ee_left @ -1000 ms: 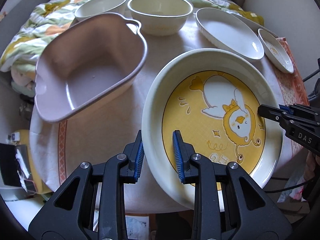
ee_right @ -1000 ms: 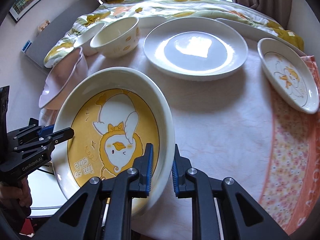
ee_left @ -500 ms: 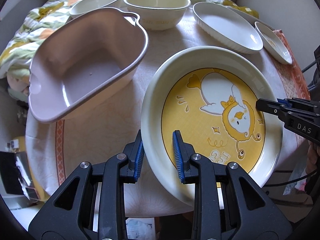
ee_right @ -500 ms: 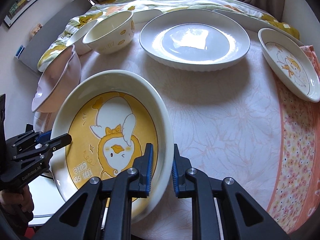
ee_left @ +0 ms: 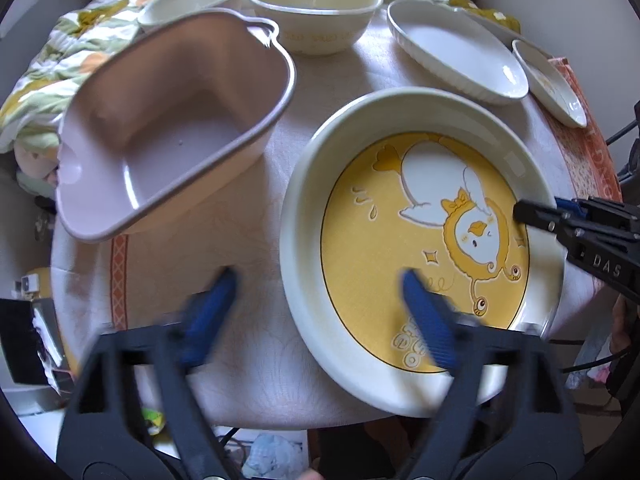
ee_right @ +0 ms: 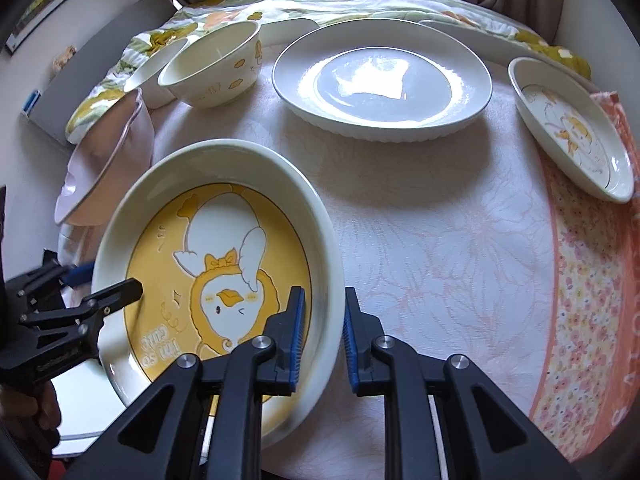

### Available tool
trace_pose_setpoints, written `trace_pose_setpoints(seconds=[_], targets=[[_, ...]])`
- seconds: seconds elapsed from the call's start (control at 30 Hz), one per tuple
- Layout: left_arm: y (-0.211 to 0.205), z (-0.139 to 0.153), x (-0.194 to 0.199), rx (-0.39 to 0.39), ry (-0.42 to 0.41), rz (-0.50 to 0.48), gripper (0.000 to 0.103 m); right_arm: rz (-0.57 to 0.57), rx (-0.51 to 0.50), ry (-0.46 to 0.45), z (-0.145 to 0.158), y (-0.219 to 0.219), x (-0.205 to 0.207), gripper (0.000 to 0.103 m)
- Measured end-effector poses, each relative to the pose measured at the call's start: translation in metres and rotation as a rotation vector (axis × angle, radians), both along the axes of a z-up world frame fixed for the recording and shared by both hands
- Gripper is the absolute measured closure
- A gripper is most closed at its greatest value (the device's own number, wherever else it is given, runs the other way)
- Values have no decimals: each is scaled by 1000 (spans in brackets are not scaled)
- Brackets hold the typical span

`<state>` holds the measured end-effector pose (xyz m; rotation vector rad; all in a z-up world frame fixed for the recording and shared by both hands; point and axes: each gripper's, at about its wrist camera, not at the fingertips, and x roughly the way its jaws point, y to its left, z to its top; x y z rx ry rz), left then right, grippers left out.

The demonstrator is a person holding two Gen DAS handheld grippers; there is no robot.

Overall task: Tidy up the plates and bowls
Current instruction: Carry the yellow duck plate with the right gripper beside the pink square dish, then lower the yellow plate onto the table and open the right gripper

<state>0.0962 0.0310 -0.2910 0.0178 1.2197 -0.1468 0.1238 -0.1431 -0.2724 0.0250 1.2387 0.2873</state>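
A large cream plate with a yellow duck picture (ee_left: 424,240) (ee_right: 216,264) lies at the near edge of the table. My left gripper (ee_left: 316,312) is open wide, its blurred fingers standing either side of the plate's near-left rim. My right gripper (ee_right: 323,332) is shut on the plate's right rim, one finger inside and one outside. It shows at the right of the left wrist view (ee_left: 536,212). The left gripper shows at the lower left of the right wrist view (ee_right: 108,284).
A pink tub-shaped dish (ee_left: 168,120) (ee_right: 108,160) stands left of the plate. Behind are a cream bowl (ee_left: 316,12) (ee_right: 212,64), a second bowl (ee_left: 192,0), a white oval dish (ee_left: 456,48) (ee_right: 380,76) and a small duck plate (ee_left: 552,80) (ee_right: 572,128). A floral quilt (ee_right: 360,0) lies at the back.
My left gripper has opened and let go of the plate's rim. The plate has come down lower and nearer to the table. The right gripper still holds it.
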Motion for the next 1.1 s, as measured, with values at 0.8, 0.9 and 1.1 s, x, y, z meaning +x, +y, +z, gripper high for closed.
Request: trace_pose_setpoints(seconds=[0.8, 0.9, 1.1], targets=[[-5, 149, 9, -81, -259, -14, 0, -109, -32, -422, 170, -56, -17, 1], [-15, 157, 20, -106, -261, 12, 0, -64, -79, -470, 193, -65, 0, 1], [-43, 149, 45, -110, -248, 105, 0, 39, -134, -424, 188, -94, 55, 1]])
